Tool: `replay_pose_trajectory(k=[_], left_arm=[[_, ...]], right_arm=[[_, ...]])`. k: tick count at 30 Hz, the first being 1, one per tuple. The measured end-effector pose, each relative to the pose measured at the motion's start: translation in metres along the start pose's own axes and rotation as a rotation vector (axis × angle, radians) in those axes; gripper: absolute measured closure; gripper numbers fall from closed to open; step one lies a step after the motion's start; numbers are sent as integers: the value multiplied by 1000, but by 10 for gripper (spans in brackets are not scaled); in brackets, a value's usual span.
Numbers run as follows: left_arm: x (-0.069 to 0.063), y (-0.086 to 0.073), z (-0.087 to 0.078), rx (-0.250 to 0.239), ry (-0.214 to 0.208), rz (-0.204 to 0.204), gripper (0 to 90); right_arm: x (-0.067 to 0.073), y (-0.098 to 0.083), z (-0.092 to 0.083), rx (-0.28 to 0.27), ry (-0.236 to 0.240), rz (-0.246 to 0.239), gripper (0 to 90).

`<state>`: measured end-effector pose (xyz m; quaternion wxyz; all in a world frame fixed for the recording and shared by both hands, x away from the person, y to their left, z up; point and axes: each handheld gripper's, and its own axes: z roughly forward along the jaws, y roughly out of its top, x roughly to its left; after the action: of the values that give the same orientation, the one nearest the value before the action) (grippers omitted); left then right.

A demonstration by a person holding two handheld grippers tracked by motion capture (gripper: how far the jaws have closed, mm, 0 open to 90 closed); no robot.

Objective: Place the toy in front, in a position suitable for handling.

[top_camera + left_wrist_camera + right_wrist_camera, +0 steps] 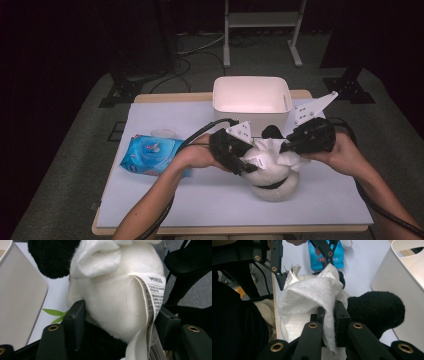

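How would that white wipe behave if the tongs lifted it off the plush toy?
Probably floppy: the white wipe already drapes in soft folds from the right tongs pinching it. Likely very light, being a thin sheet. It may cling slightly to the plush toy, whose surface looks fuzzy.

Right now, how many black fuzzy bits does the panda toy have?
2 show: one black ear beside the white bin, one black band low on its body. More may be hidden.

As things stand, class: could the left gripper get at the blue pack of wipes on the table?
Probably yes, though not at once. The wipes pack lies open on the table just beside the left gripper, with nothing between them, but its jaws are around the plush panda, which it must let go first.
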<state>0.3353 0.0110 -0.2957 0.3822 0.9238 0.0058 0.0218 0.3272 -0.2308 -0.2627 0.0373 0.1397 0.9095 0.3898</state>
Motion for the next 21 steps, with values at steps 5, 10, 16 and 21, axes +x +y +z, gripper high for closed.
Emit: replay_pose_trajectory(k=[5, 10, 16, 21], left_arm=[[-1, 1, -1, 1, 4, -4, 313], [-1, 0, -3, -16, 12, -15, 276], [0, -3, -8, -34, 15, -29, 277], [2, -7, -11, -42, 28, -44, 276]], right_arm=[[-1, -4, -1, 3, -2, 7, 852], [-2, -7, -1, 1, -4, 17, 852], [-3, -13, -4, -2, -3, 31, 853], [-4, -19, -8, -10, -4, 47, 854]])
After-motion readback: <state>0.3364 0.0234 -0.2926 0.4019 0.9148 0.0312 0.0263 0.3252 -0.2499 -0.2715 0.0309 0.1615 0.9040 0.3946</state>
